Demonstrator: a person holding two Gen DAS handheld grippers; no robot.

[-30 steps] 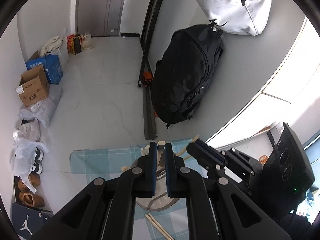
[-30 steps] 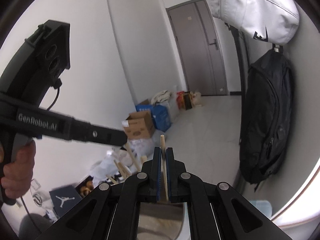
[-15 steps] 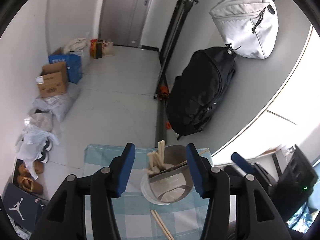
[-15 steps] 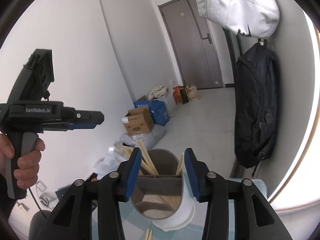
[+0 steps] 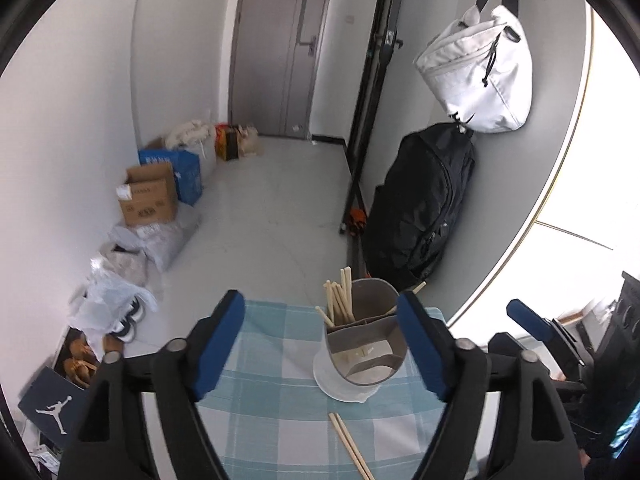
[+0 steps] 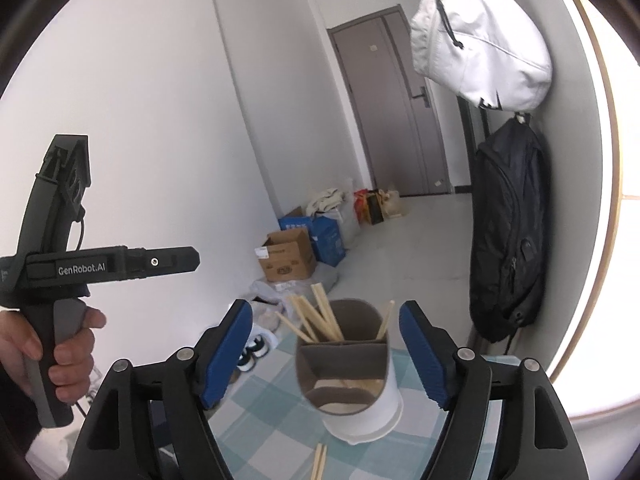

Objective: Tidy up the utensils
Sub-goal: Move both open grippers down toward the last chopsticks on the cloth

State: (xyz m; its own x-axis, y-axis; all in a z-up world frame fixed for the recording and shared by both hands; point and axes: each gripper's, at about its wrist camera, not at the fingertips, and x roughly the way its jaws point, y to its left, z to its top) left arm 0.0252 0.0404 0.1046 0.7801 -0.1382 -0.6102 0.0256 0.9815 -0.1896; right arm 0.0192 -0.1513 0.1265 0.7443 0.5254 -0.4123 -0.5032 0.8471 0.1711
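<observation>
Your left gripper (image 5: 320, 344) and right gripper (image 6: 326, 354): jaws opening, grasping nothing. Utensil holder (image 6: 344, 364) with chopsticks (image 6: 316, 316): upright on checked cloth (image 5: 272, 392). Two loose chopsticks (image 5: 352, 446): just before the holder.

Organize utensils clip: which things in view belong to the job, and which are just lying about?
Job:
chopstick holder
chopsticks in holder
loose chopsticks on checked cloth
left gripper, right gripper, both opening, nothing between their jaws

Lying about:
black backpack
white bag
cardboard box
shoes
</observation>
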